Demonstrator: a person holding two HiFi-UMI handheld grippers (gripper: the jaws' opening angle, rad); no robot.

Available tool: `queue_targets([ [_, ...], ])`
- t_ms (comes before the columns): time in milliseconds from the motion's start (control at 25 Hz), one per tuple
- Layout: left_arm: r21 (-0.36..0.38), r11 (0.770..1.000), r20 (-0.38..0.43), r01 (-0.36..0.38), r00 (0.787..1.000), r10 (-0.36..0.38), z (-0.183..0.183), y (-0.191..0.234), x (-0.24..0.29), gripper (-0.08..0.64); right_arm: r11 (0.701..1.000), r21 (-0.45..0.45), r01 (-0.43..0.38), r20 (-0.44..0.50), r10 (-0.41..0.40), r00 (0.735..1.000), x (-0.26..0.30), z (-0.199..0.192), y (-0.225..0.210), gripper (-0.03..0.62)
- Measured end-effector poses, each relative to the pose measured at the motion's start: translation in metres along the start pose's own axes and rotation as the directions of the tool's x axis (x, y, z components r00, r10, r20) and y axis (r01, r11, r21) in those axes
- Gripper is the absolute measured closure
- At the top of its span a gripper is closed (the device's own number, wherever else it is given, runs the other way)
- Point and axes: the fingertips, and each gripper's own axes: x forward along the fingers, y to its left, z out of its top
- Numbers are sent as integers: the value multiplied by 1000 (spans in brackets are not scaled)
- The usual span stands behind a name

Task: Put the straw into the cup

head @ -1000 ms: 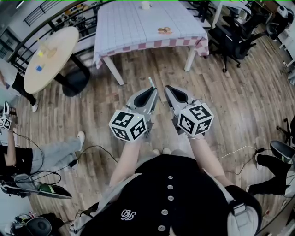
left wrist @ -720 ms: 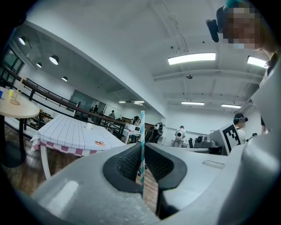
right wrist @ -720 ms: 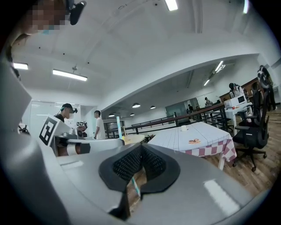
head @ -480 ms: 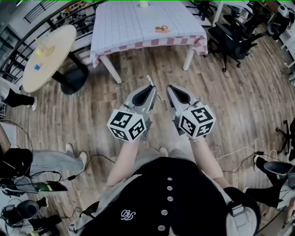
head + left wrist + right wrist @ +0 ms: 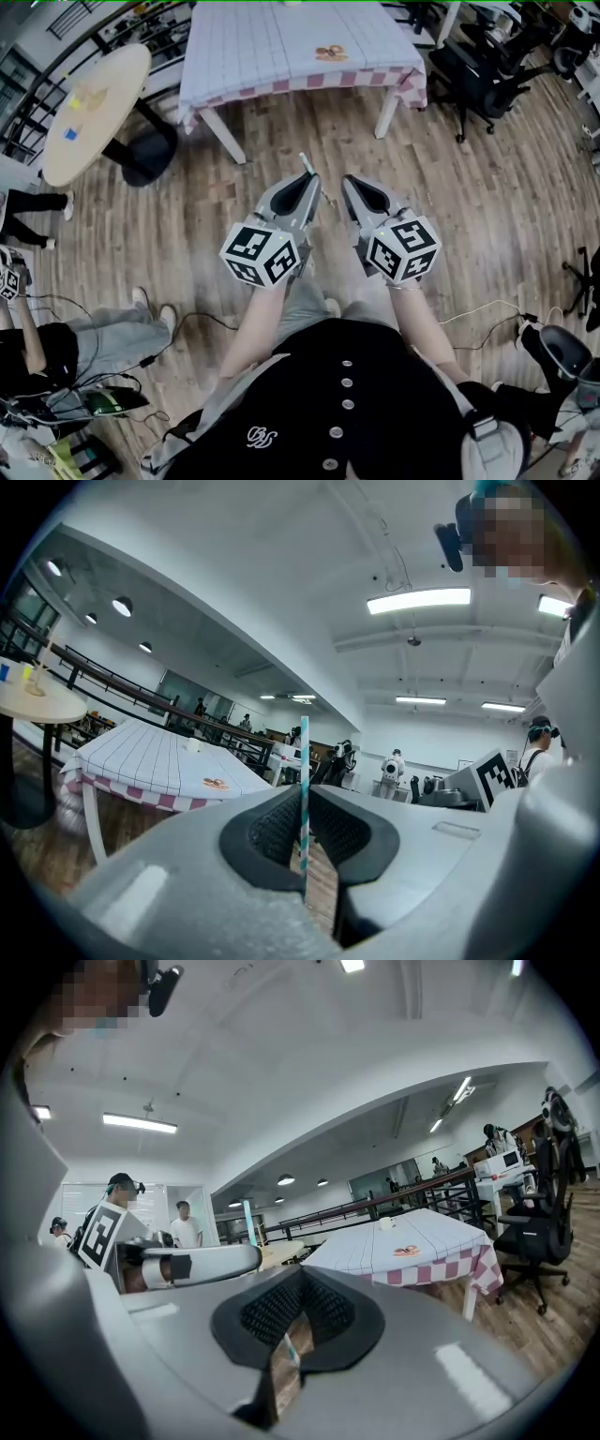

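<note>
The striped straw (image 5: 303,761) stands upright, pinched in the left hand-held gripper (image 5: 301,190), well short of the checked tabletop (image 5: 281,47) that carries the white cup (image 5: 385,1223). The right hand-held gripper (image 5: 354,190) is closed on nothing. By my judgement, only the pickup is done, leaving the approach and insertion.

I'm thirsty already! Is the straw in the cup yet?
No, the striped straw stands clamped between the left gripper's jaws, away from the cup.
</note>
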Motion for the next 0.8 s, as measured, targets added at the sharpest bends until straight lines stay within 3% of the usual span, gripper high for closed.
queue_targets([
  [240,10,1000,-3,20,1000,-20,15,47,40,534,1000,-7,18,21,-18,1000,58,17,-30,592],
  [800,61,993,22,97,995,-98,106,191,156,534,996,-34,80,55,-78,995,233,86,-102,592],
])
